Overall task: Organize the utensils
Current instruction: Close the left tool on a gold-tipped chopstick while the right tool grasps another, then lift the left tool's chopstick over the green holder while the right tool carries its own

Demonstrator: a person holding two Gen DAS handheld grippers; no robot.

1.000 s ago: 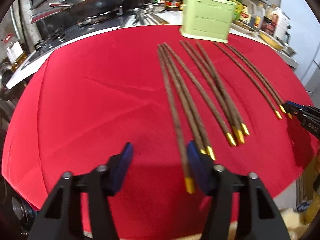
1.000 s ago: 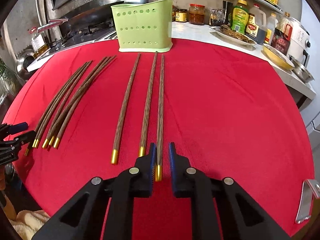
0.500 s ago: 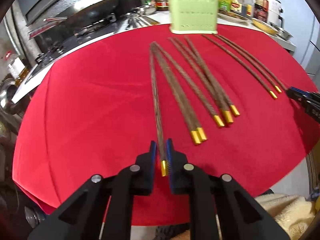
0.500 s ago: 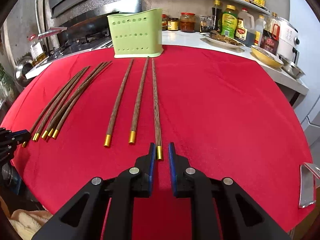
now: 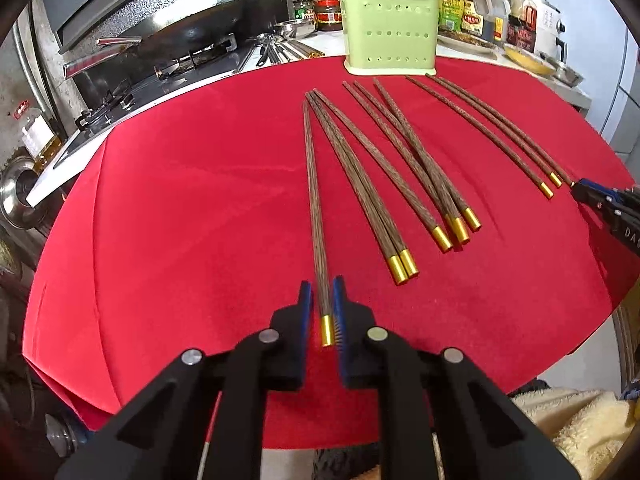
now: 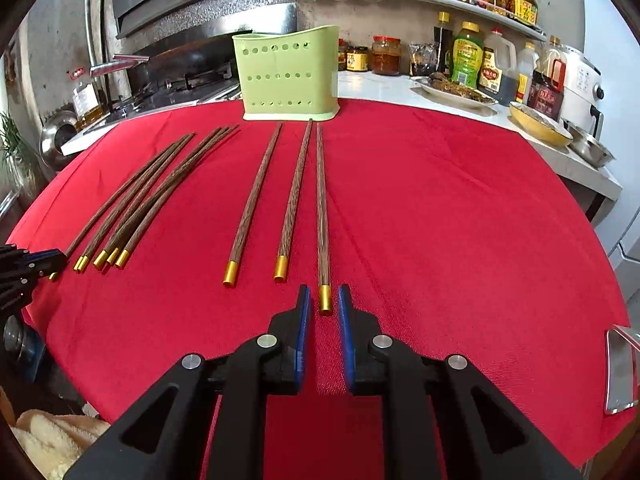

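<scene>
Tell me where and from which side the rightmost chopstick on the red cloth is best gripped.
By judgement: the rightmost chopstick at its gold-capped end, approached from the near cloth edge along its length. It lies flat, cap nearest, tip toward the green holder. The right gripper already brackets that cap, fingers either side.

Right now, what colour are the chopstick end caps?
Gold end caps, clearest in the right wrist view.

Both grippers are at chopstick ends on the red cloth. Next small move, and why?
Probably lift the left gripper slightly. It looks shut on the leftmost chopstick near its gold cap, and the rest of that stick lies flat on the red cloth. The green holder stands at the far edge, so the stick must clear the cloth first. The right gripper only brackets its chopstick, a gap showing on each side.
</scene>
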